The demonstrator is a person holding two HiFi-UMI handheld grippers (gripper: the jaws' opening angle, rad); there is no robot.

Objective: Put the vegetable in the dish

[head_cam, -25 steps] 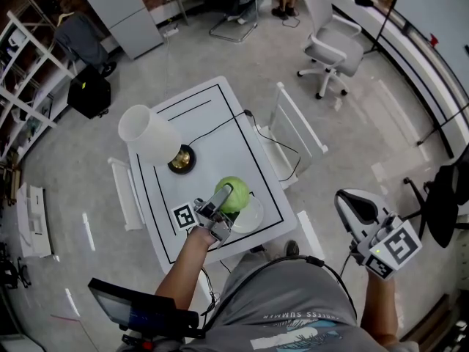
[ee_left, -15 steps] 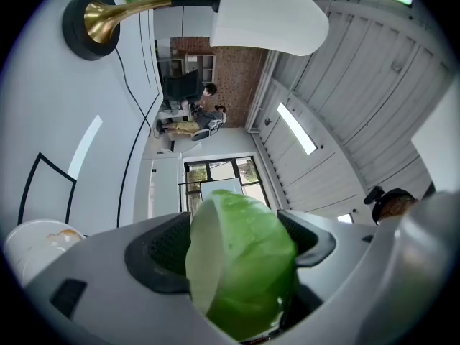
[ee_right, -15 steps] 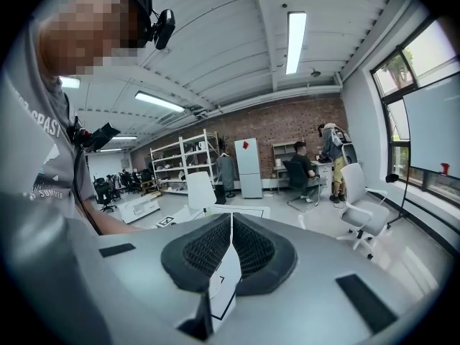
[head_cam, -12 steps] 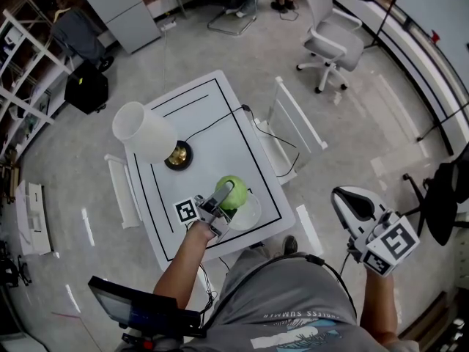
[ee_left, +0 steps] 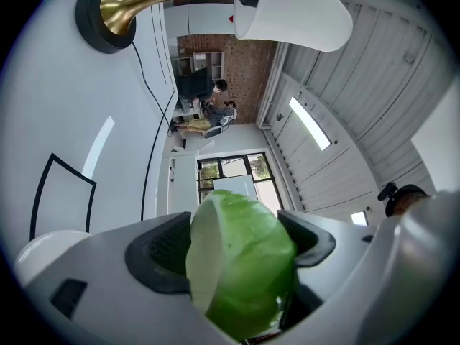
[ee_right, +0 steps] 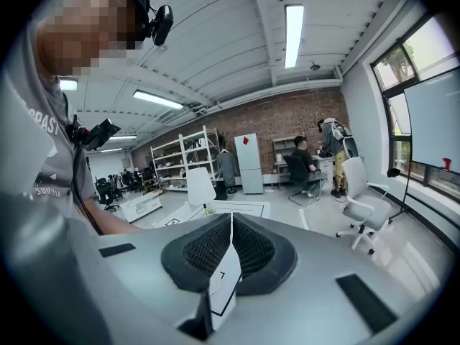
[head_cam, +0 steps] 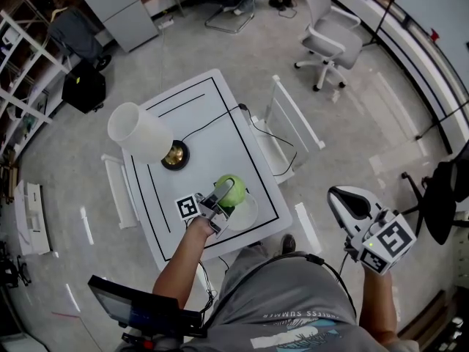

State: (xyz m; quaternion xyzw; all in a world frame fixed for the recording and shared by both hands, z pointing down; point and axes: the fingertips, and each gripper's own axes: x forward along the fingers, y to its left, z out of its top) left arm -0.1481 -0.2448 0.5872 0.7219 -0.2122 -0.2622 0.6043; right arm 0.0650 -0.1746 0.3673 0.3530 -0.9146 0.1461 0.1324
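Vegetable (ee_left: 241, 264) between left fingers (ee_left: 162, 254) (clamped).

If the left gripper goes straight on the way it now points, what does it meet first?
Likely nothing near: holding the cabbage, it points over the table, past the lamp, toward far windows.

Bare white table (head_cam: 220, 152) lies open ahead of the left gripper (head_cam: 224, 195), its jaws filled by a cabbage (head_cam: 234, 189); ahead to its left a lamp (head_cam: 141, 132) blocks the way, its black cord (head_cam: 212, 126) trailing across the tabletop beyond, a dish (head_cam: 250, 216) close under its jaws
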